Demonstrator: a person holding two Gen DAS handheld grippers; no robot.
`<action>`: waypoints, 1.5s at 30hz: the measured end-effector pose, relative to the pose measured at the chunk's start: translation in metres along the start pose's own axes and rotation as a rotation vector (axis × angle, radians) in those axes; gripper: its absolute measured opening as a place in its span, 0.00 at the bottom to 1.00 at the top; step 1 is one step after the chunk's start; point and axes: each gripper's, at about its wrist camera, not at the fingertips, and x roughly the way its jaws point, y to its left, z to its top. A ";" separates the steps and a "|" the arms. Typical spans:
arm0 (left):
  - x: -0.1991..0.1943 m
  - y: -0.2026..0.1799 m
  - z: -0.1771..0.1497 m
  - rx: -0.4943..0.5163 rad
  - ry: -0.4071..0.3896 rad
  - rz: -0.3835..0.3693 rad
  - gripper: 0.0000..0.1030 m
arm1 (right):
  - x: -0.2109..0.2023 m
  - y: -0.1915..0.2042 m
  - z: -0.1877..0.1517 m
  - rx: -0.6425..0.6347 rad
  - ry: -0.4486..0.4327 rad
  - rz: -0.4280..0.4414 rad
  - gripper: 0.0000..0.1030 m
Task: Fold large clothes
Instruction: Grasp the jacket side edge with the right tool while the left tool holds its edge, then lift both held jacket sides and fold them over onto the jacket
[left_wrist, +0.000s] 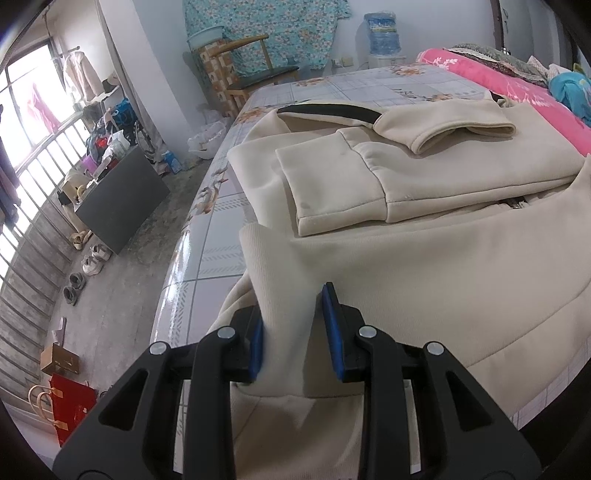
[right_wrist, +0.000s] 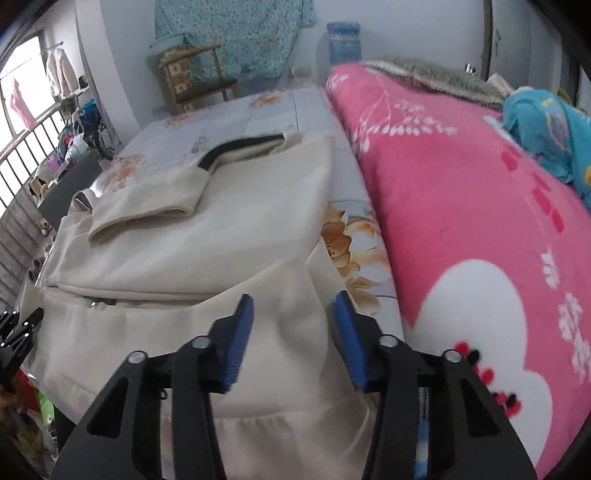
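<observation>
Spread across the near half of the bed (left_wrist: 332, 85), whose cover is a pale tile print with orange flowers, lies a cream zip-up jacket (left_wrist: 443, 266) with its sleeves folded in over the body. One cuffed sleeve (left_wrist: 447, 127), which carries a black stripe (left_wrist: 328, 112) along its upper part, lies across the chest, and a second folded sleeve (left_wrist: 332, 192) rests below it, nearer the bed's left edge. A small metal zipper pull (left_wrist: 517, 202) shows where the two front panels meet.

The left tongs (left_wrist: 293, 328) are clamped on a raised fold of the jacket's near hem, the cloth pinched between the blue pads (left_wrist: 330, 306) and standing up between them at the bed's left edge. The right tongs (right_wrist: 293, 334) sit over the jacket's near right corner with cloth between the blue fingers (right_wrist: 240, 332); the right wrist view is blurred, and I cannot tell whether the pads actually press on the fabric. From that view the left tongs appear as a black shape at the far left edge.

Just beside the jacket on the right lies a pink blanket (right_wrist: 461, 192) with white flower and heart shapes, with a turquoise garment (right_wrist: 543, 129) on its far end. Beyond the bed stand a wooden chair (left_wrist: 243, 70) and a blue water bottle (left_wrist: 382, 35) on a dispenser. Shoes (left_wrist: 92, 258) line the floor by the railing.
</observation>
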 end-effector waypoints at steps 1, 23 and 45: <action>0.000 0.000 0.000 -0.001 0.000 -0.001 0.26 | 0.004 -0.001 0.000 0.001 0.019 0.000 0.34; 0.000 0.000 0.001 -0.013 0.012 0.003 0.27 | 0.004 0.030 -0.012 -0.219 0.051 -0.175 0.17; 0.001 0.001 0.002 -0.014 0.013 0.002 0.27 | 0.001 0.045 -0.018 -0.287 0.021 -0.269 0.08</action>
